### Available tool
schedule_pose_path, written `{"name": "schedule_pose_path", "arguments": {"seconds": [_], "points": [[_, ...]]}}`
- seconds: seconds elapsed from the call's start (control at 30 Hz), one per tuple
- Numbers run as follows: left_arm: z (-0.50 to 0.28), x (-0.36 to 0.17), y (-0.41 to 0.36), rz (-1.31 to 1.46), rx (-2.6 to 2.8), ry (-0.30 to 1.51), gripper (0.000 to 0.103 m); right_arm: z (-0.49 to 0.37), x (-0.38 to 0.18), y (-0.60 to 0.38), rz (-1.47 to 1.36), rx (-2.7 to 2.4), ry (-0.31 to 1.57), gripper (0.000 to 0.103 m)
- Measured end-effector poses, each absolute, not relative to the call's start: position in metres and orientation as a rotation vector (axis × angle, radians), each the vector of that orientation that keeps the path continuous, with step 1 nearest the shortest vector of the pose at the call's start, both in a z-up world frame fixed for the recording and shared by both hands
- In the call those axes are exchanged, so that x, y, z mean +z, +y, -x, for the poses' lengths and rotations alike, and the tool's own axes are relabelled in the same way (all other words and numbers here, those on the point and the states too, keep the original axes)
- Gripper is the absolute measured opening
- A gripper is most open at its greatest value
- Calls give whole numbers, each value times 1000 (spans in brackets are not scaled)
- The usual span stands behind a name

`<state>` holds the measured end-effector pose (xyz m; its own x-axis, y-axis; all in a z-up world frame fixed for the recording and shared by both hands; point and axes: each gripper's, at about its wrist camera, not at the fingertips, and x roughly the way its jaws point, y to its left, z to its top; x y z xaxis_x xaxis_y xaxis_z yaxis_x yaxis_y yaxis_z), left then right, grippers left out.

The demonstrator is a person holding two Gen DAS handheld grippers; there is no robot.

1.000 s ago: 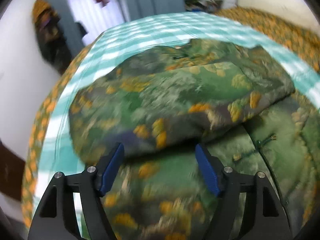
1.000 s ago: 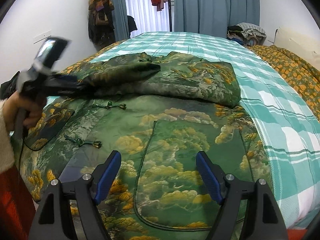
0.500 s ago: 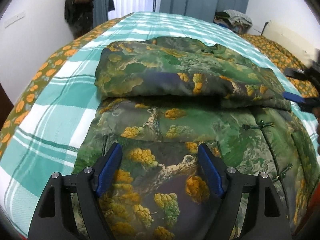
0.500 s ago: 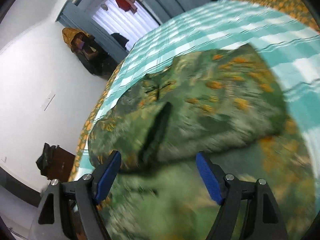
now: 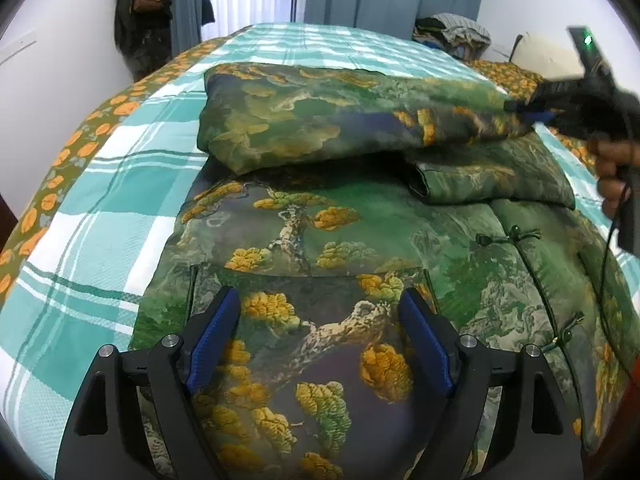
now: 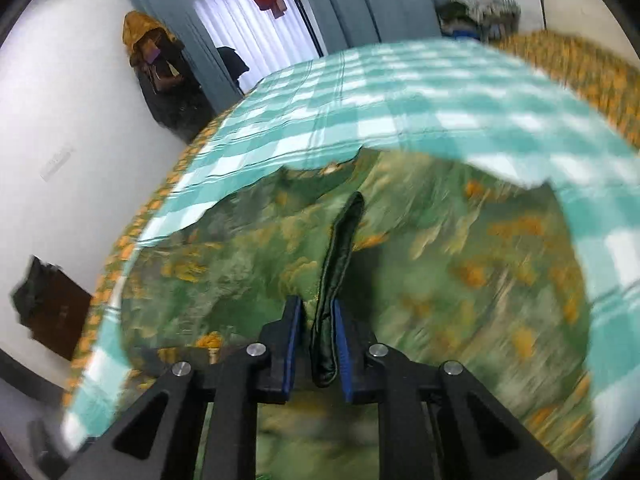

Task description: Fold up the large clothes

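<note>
A green padded jacket [image 5: 320, 240] with a tree and mountain print lies spread on the bed, one sleeve [image 5: 340, 120] folded across its upper part. My left gripper [image 5: 320, 320] hovers over the lower front panel. Its jaws are opening and nothing is between them. At the far right of the left wrist view, my right gripper [image 5: 528, 112] grips the sleeve's end. In the right wrist view, my right gripper [image 6: 316, 320] has its jaws closing, with the pads pressing a dark-lined cuff edge [image 6: 340, 248]. The rest of the jacket [image 6: 460, 260] is blurred.
A teal plaid sheet [image 5: 100, 200] covers the bed, with an orange-flowered quilt [image 5: 52, 200] along its edges. A clothes pile [image 5: 452, 32] and a pillow [image 5: 548, 56] sit at the far end. Coats [image 5: 144, 12] hang by the curtains. A hand [image 5: 612, 168] holds the right gripper.
My right gripper swung across to the sleeve's end and went from wide open to closed on its dark cuff edge. The left view settled over the jacket's lower front.
</note>
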<state>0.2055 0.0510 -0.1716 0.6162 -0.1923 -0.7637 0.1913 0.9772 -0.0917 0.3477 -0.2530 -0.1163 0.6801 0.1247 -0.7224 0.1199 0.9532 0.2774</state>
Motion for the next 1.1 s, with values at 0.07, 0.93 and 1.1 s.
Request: {"name": "schedule_pose_path", "arguments": {"seconds": [0.07, 0.93, 1.1], "points": [[-206, -170, 52, 10, -218, 888, 84, -353, -138, -249, -240, -5, 895, 24], [-382, -206, 48, -23, -219, 936, 93, -359, -189, -203, -128, 161, 968, 45], [-378, -186, 39, -91, -182, 964, 93, -354, -187, -203, -137, 160, 940, 45]]}}
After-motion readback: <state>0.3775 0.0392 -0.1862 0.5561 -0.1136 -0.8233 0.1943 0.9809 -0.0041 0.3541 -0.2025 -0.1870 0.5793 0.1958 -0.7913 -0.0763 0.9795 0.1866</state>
